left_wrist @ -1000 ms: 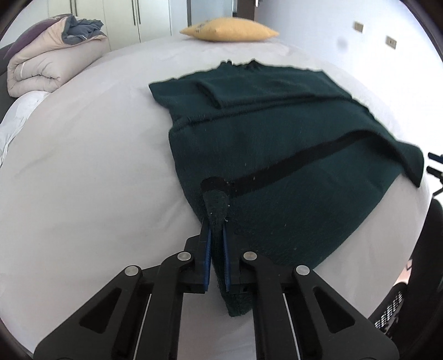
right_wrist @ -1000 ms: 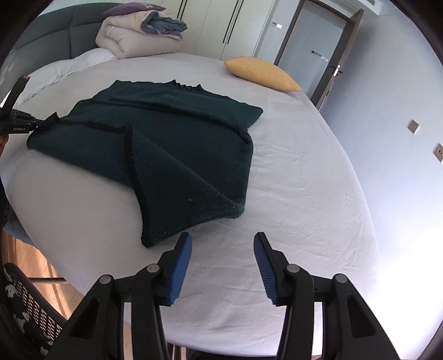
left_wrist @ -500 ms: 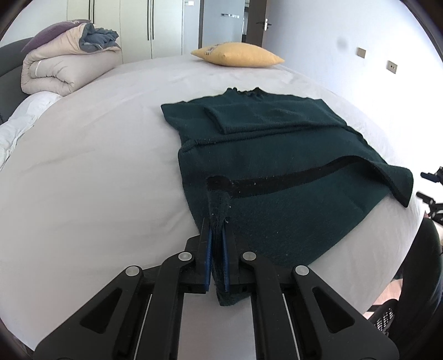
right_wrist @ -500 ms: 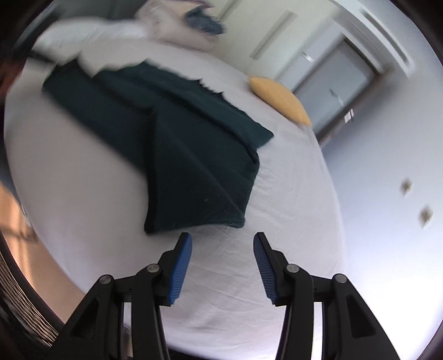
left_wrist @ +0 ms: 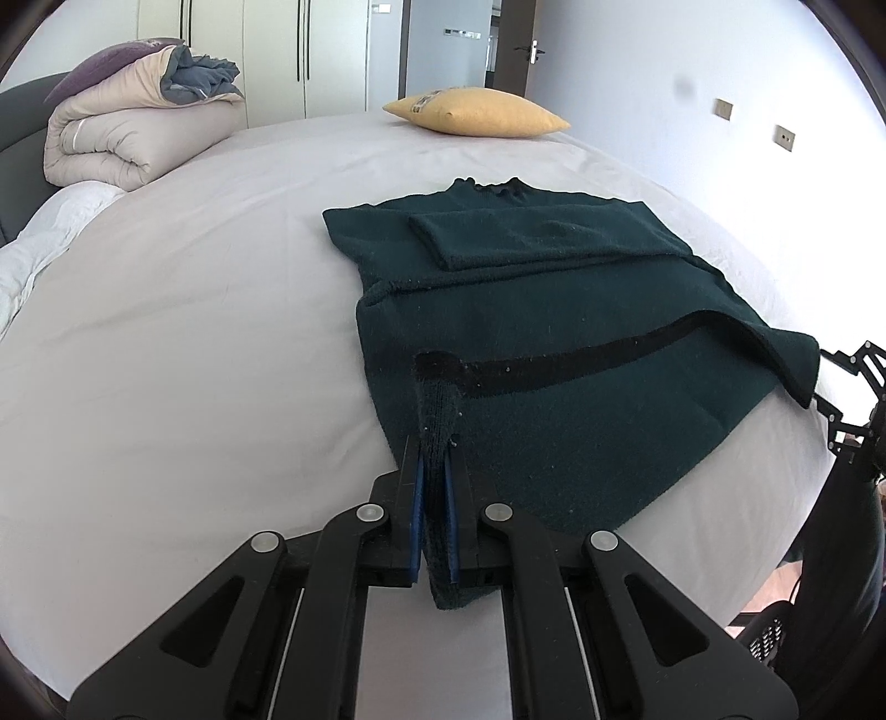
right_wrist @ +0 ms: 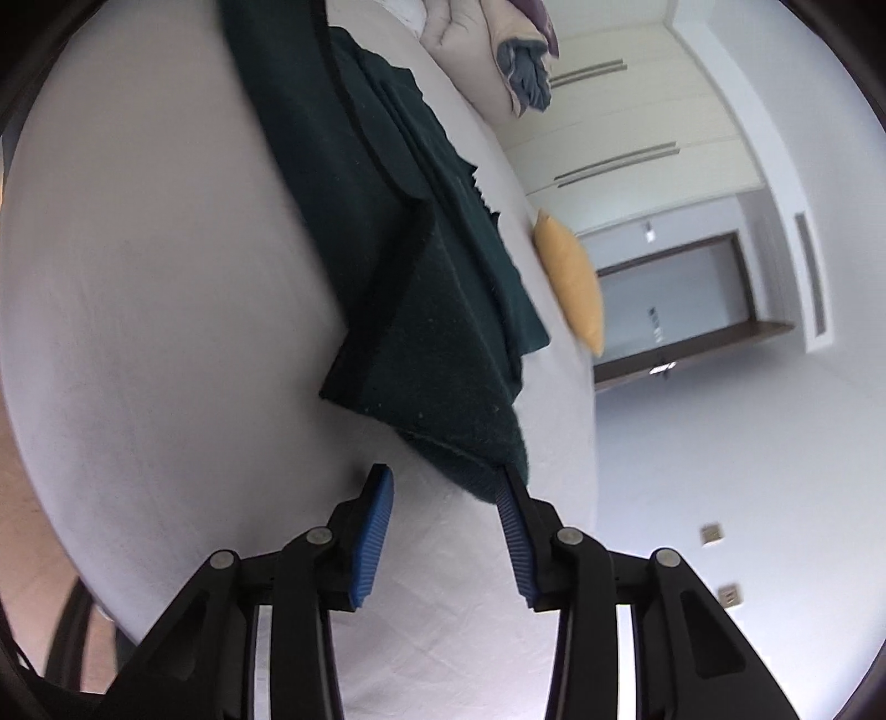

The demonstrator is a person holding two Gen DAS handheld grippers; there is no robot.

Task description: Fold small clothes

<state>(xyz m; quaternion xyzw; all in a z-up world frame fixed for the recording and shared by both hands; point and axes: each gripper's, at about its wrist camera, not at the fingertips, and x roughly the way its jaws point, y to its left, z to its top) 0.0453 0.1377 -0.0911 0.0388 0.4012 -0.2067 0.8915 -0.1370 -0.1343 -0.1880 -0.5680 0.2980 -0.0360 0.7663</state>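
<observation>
A dark green sweater (left_wrist: 554,343) lies partly folded on a bed (left_wrist: 183,343) covered by a pale sheet, its near hem corner pinched between the pressed-together jaws of the left gripper (left_wrist: 435,471). The held corner stands up from the sheet as a narrow ridge, with a black band running from it across the sweater toward the far right edge.

In the right wrist view, heavily tilted, the right gripper (right_wrist: 446,487) hovers at the sweater's other near corner (right_wrist: 487,459). Its jaws have just been closing but stand spread, with one blue pad (right_wrist: 512,531) touching the corner's edge and the other pad (right_wrist: 374,520) apart from it over bare sheet; nothing is pinched between them.

Farther along, a sleeve (left_wrist: 531,238) is folded flat across the sweater's upper part, and the ruffled collar (left_wrist: 493,185) points toward the far end of the bed. The sweater's right side lies close to the bed's right edge, where one flap (left_wrist: 797,365) curls upward. Wide bare sheet opens to the left of the sweater and beyond the collar.

At the far end rests a yellow pillow (left_wrist: 482,113), well apart from the sweater. A rolled beige duvet (left_wrist: 133,133) sits at the far left by the dark headboard (left_wrist: 19,138). White closet doors (left_wrist: 266,55) and a doorway (left_wrist: 498,44) stand behind.
</observation>
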